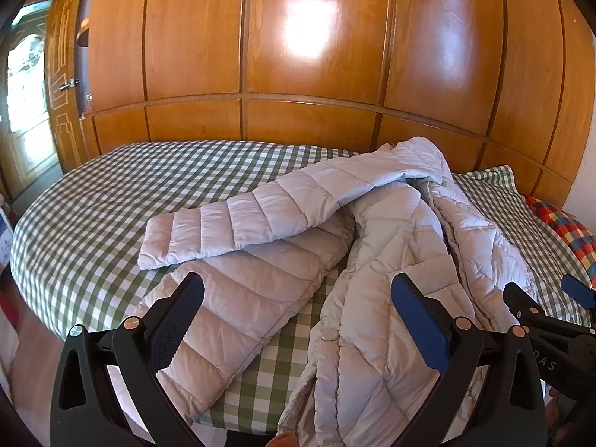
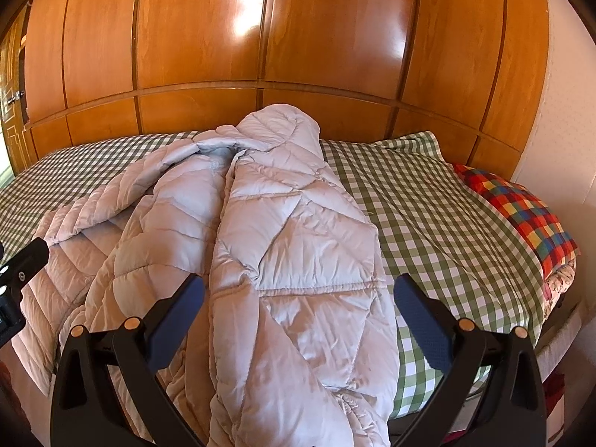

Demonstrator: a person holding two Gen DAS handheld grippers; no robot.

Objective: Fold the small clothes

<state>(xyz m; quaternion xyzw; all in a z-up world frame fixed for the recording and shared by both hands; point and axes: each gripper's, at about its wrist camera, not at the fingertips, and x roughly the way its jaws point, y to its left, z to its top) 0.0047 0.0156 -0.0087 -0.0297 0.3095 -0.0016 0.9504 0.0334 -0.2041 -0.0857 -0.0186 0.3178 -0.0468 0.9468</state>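
A pale grey quilted puffer jacket (image 1: 372, 246) is spread crumpled on the green-and-white gingham sheet (image 1: 82, 201), in front of the glossy wood-panelled wall (image 1: 305, 44). One stitched, tube-shaped sleeve (image 1: 242, 219) is laid across the jacket body, away from the wall. The left gripper (image 1: 298, 320) is held wide open above the jacket hem, nothing gripped. The right gripper (image 2: 298, 320) is likewise spread open over the puffy folded panel. A multicolour checked pillow (image 2: 521, 212) is seen right of the jacket.
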